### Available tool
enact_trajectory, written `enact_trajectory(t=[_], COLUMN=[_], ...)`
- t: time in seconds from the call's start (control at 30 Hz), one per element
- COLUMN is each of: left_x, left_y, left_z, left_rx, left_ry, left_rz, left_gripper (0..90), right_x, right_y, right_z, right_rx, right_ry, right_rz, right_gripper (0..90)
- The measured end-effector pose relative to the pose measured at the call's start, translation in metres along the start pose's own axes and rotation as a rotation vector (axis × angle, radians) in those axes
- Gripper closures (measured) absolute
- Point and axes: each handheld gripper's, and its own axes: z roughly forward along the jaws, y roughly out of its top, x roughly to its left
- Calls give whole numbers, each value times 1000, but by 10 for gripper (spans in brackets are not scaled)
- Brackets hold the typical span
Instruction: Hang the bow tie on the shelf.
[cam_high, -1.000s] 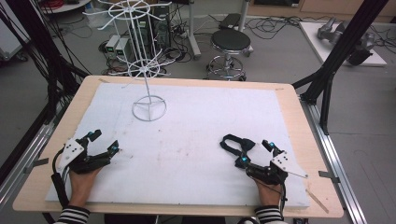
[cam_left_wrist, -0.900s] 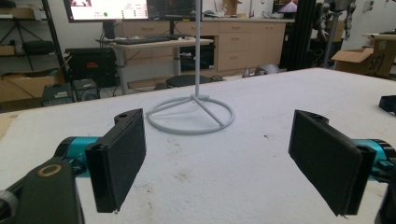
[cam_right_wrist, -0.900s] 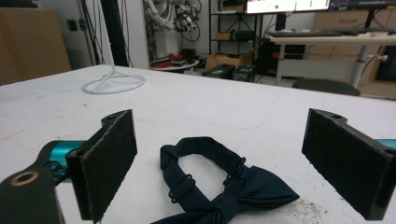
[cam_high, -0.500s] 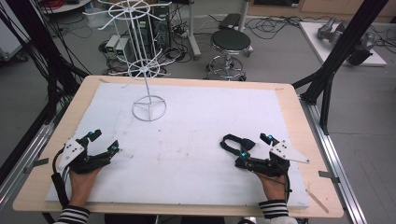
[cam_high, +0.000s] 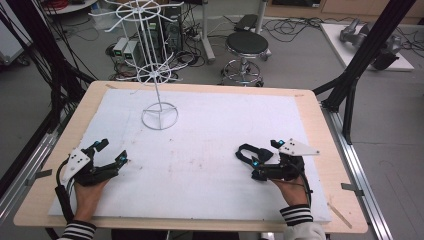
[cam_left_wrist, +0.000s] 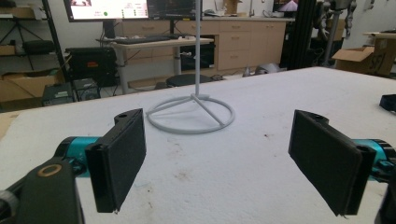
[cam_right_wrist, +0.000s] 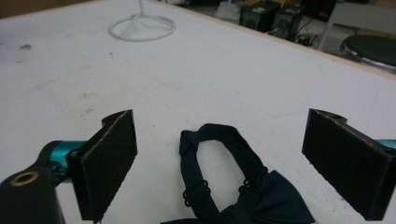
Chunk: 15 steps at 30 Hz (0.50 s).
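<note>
Your left gripper (cam_high: 111, 154) rests at the near-left of the white table cover (cam_high: 210, 130), jaws spread wide with nothing between them; in the left gripper view they frame bare cover, with the ring base of the white wire display stand (cam_left_wrist: 191, 114) ahead. Your right gripper (cam_high: 259, 159) rests at the near-right, jaws likewise apart. A dark navy bow tie (cam_right_wrist: 238, 186) lies flat on the cover in the gap between those jaws, its strap looped away from you, touching neither pad. The stand (cam_high: 159, 116) sits at the far-left, well apart from both grippers.
</note>
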Motion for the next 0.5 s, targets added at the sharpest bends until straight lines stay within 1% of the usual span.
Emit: enact_trajectory(t=[0.07, 0.1, 0.13, 0.2, 0.3, 0.43, 0.5], left_x=[0, 0, 0, 0, 0, 0, 0], left_y=[0, 0, 0, 0, 0, 0, 0], left_z=[0, 0, 0, 0, 0, 0, 0], left_rx=[2, 2, 2, 2, 2, 4, 3], left_ry=[0, 0, 1, 0, 2, 2, 1], left_rz=[1, 1, 2, 4, 2, 5, 3], left_gripper=[192, 192, 192, 192, 192, 192, 192], right_x=[-1, -3, -3, -4, -7, -9, -9], right_y=[2, 4, 4, 6, 10, 14, 16], right_z=[3, 6, 6, 9, 13, 19, 22], right_rx=[36, 63, 63, 99, 158, 221, 247], right_ry=[7, 15, 15, 23, 51, 66, 72], right_rz=[-1, -4, -4, -10, -18, -39, -37], right_gripper=[91, 92, 92, 91, 92, 92, 92])
